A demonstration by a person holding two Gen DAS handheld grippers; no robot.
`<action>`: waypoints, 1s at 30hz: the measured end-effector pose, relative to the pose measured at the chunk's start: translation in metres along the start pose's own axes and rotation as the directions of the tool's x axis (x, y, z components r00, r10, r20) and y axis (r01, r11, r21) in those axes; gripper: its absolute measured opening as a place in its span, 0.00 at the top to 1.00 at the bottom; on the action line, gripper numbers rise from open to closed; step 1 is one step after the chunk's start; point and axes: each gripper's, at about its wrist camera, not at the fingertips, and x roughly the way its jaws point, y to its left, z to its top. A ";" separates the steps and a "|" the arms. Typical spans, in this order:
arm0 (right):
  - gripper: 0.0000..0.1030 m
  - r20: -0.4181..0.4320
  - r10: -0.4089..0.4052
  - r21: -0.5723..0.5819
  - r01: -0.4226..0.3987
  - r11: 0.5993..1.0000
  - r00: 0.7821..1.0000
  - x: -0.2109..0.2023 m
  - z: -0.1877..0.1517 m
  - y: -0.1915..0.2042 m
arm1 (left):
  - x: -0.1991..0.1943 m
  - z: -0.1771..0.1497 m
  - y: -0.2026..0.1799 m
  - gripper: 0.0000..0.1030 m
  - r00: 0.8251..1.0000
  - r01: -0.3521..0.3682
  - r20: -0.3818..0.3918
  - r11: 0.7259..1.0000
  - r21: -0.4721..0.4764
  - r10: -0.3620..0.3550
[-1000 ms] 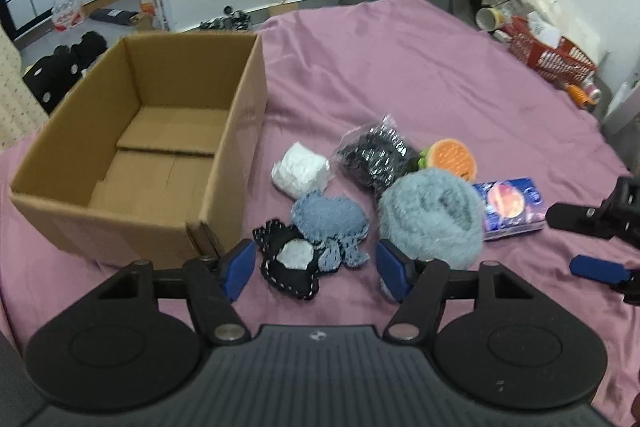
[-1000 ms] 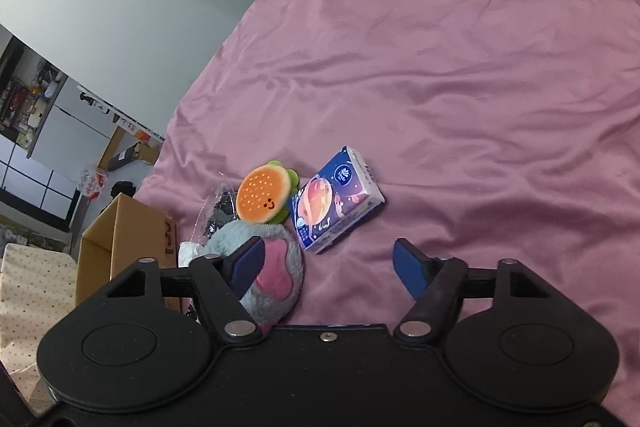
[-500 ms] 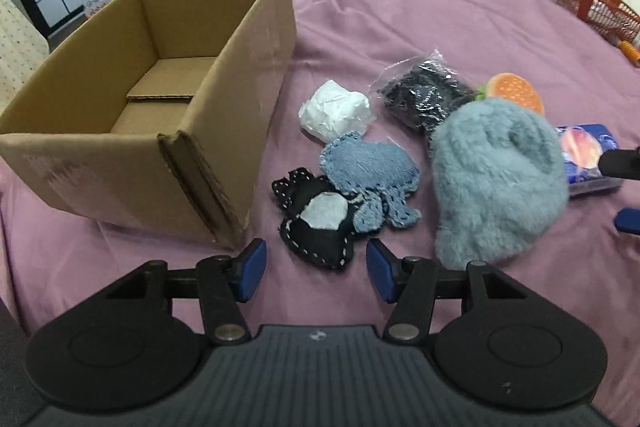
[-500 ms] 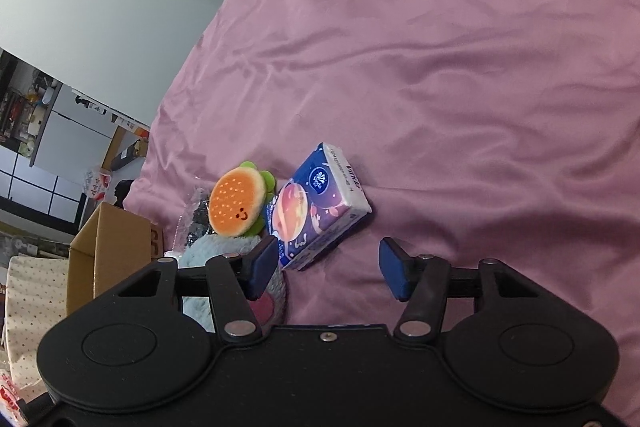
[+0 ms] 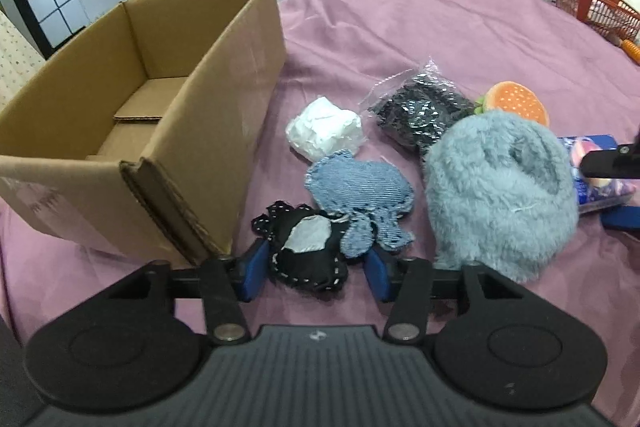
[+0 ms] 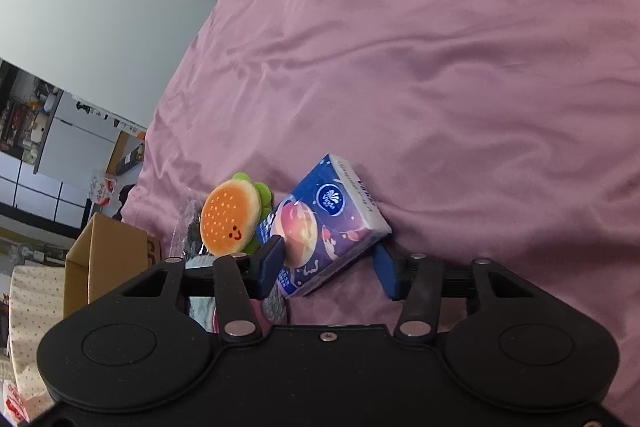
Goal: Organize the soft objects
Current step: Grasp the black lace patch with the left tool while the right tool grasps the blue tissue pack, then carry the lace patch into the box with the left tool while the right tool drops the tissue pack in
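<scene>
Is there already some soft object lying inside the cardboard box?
No, in the left wrist view the cardboard box shows only its bare bottom flaps, and the soft things lie on the pink sheet beside it.

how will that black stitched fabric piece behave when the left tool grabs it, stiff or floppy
Probably floppy: the black stitched piece lies flat on the pink cloth like thin fabric, so it may sag between the open left tool pads. Likely light. The denim piece overlaps its edge and could drag along.
</scene>
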 end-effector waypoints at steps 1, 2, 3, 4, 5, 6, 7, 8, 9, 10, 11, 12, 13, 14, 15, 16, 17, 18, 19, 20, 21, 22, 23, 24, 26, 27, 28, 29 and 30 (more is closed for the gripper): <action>0.56 0.005 0.002 0.005 -0.002 1.000 1.000 0.001 0.000 -0.001 | 0.000 0.000 0.000 0.64 1.000 0.013 -0.001 1.000 -0.006 -0.013; 0.59 0.007 0.003 0.006 -0.003 1.000 1.000 0.000 -0.001 -0.001 | -0.001 -0.001 0.001 0.72 1.000 0.023 -0.004 1.000 -0.010 -0.023; 0.61 0.012 0.003 0.007 -0.003 1.000 1.000 0.000 -0.001 -0.002 | -0.002 -0.001 0.000 0.75 1.000 0.027 -0.007 1.000 -0.014 -0.027; 0.62 0.017 0.004 0.008 -0.004 1.000 1.000 0.000 -0.001 -0.002 | -0.003 -0.002 0.000 0.76 1.000 0.027 -0.009 1.000 -0.015 -0.027; 0.64 0.024 0.007 0.009 -0.007 1.000 1.000 -0.001 -0.001 -0.002 | -0.004 -0.002 0.000 0.79 0.999 0.030 -0.014 0.999 -0.018 -0.030; 0.67 0.032 0.009 0.010 -0.009 1.000 0.999 -0.003 -0.001 -0.002 | -0.005 -0.002 0.001 0.80 0.999 0.036 -0.017 0.999 -0.024 -0.036; 0.68 0.040 0.011 0.009 -0.011 1.000 0.999 -0.004 -0.001 -0.003 | -0.007 -0.002 0.002 0.81 0.999 0.043 -0.020 0.999 -0.032 -0.044; 0.71 0.049 0.013 0.004 -0.013 1.000 0.999 -0.006 -0.001 -0.002 | -0.010 -0.003 0.003 0.81 0.998 0.051 -0.022 0.998 -0.038 -0.052; 0.73 0.060 0.013 -0.007 -0.013 1.000 0.998 -0.009 -0.001 -0.002 | -0.012 -0.003 0.004 0.81 0.998 0.059 -0.025 0.997 -0.042 -0.060; 0.74 0.069 0.012 -0.016 -0.011 1.000 0.998 -0.011 -0.001 0.000 | -0.014 -0.003 0.004 0.81 0.997 0.067 -0.027 0.997 -0.046 -0.069; 0.75 0.079 0.010 -0.026 -0.008 1.000 0.997 -0.013 -0.001 0.002 | -0.018 -0.004 0.005 0.82 0.996 0.080 -0.030 0.996 -0.051 -0.081; 0.76 0.092 0.006 -0.038 -0.002 0.999 0.996 -0.017 -0.002 0.003 | -0.020 -0.004 0.005 0.82 0.995 0.089 -0.028 0.995 -0.055 -0.091; 0.77 0.102 0.002 -0.047 0.003 0.999 0.995 -0.020 -0.002 0.004 | -0.024 -0.005 0.005 0.82 0.995 0.097 -0.025 0.994 -0.057 -0.099; 0.77 0.112 0.002 -0.055 0.004 0.998 0.994 -0.024 -0.003 0.006 | -0.029 -0.005 0.005 0.82 0.994 0.107 -0.021 0.993 -0.057 -0.108; 0.77 0.121 0.002 -0.064 0.006 0.998 0.993 -0.028 -0.003 0.007 | -0.033 -0.006 0.005 0.82 0.993 0.116 -0.019 0.992 -0.057 -0.117; 0.77 0.128 0.000 -0.072 0.010 0.997 0.992 -0.031 -0.004 0.008 | -0.037 -0.006 0.005 0.82 0.992 0.125 -0.016 0.990 -0.058 -0.126; 0.78 0.134 -0.003 -0.078 0.013 0.997 0.991 -0.034 -0.005 0.009 | -0.041 -0.006 0.006 0.82 0.990 0.137 -0.014 0.989 -0.062 -0.138; 0.78 0.142 -0.003 -0.086 0.015 0.996 0.990 -0.039 -0.006 0.010 | -0.046 -0.006 0.007 0.82 0.989 0.146 -0.009 0.987 -0.067 -0.147; 0.78 0.150 -0.004 -0.094 0.018 0.995 0.989 -0.042 -0.007 0.012 | -0.051 -0.005 0.008 0.82 0.988 0.154 0.000 0.986 -0.071 -0.154; 0.78 0.156 -0.007 -0.104 0.023 0.994 0.988 -0.045 -0.008 0.014 | -0.057 -0.005 0.010 0.82 0.987 0.162 0.012 0.984 -0.073 -0.162; 0.78 0.161 -0.011 -0.116 0.030 0.993 0.987 -0.049 -0.010 0.015 | -0.061 -0.004 0.011 0.82 0.986 0.169 0.023 0.983 -0.074 -0.168; 0.78 0.165 -0.013 -0.122 0.033 0.992 0.986 -0.051 -0.011 0.019 | -0.065 -0.004 0.012 0.82 0.984 0.175 0.031 0.982 -0.076 -0.173; 0.78 0.171 -0.009 -0.128 0.031 0.991 0.985 -0.055 -0.012 0.020 | -0.069 -0.003 0.014 0.82 0.983 0.181 0.038 0.980 -0.078 -0.179; 0.78 0.178 -0.006 -0.132 0.030 0.991 0.984 -0.058 -0.014 0.023 | -0.073 -0.003 0.015 0.82 0.982 0.189 0.046 0.979 -0.081 -0.186; 0.78 0.196 -0.002 -0.150 0.032 0.988 0.981 -0.069 -0.015 0.029 | -0.081 -0.001 0.019 0.82 0.979 0.202 0.060 0.975 -0.090 -0.197; 0.78 0.206 0.004 -0.153 0.028 0.988 0.978 -0.074 -0.016 0.031 | -0.084 0.000 0.020 0.82 0.977 0.208 0.064 0.974 -0.094 -0.202; 0.78 0.215 0.012 -0.158 0.023 0.987 0.977 -0.080 -0.018 0.034 | -0.087 0.002 0.022 0.82 0.976 0.214 0.070 0.972 -0.096 -0.207; 0.78 0.221 0.015 -0.166 0.023 0.986 0.975 -0.084 -0.019 0.037 | -0.091 0.003 0.024 0.82 0.974 0.220 0.077 0.970 -0.100 -0.213; 0.78 0.228 0.012 -0.174 0.029 0.984 0.974 -0.088 -0.020 0.039 | -0.094 0.004 0.025 0.82 0.973 0.226 0.082 0.969 -0.104 -0.218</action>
